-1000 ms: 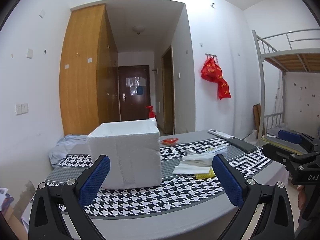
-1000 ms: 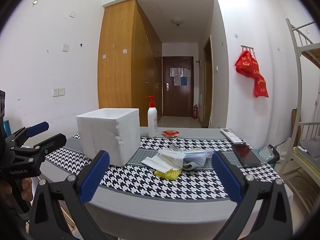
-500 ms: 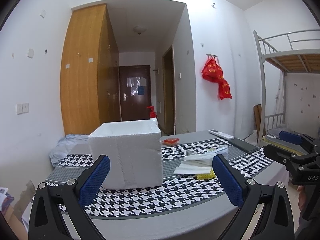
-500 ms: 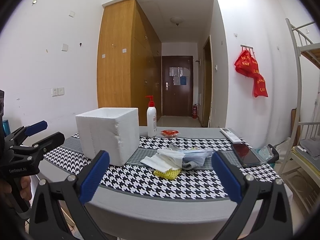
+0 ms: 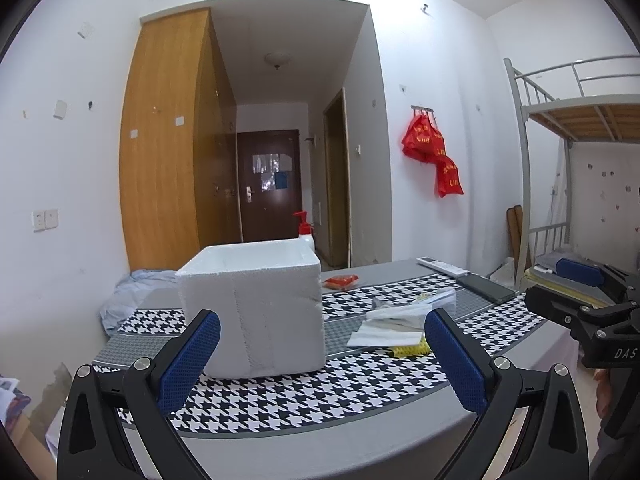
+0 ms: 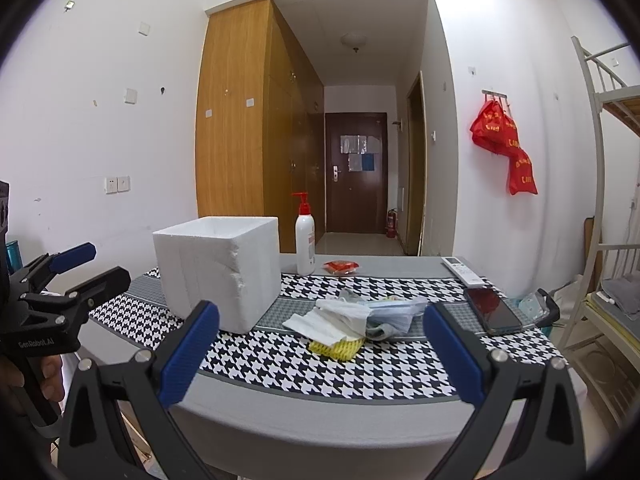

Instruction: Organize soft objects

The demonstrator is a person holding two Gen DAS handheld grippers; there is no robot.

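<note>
Landmark: open-topped white polystyrene foam box (image 6: 218,270) stands on the houndstooth-patterned grey worktop (image 6: 360,372).
Soft objects: small heap of white tissue, grey-blue cloth and yellow foam mesh (image 6: 352,322) lies on the worktop, right of the box, apart from it.
Left gripper (image 5: 322,354): blue-padded fingers (image 5: 188,360) spread wide, empty, short of the worktop's near edge, facing the box.
Right gripper (image 6: 320,354): fingers spread wide, empty, facing the heap.
Behind the box: white pump bottle with red top (image 6: 305,242).
Right of the heap: dark phone (image 6: 492,310), white remote control (image 6: 462,270).
</note>
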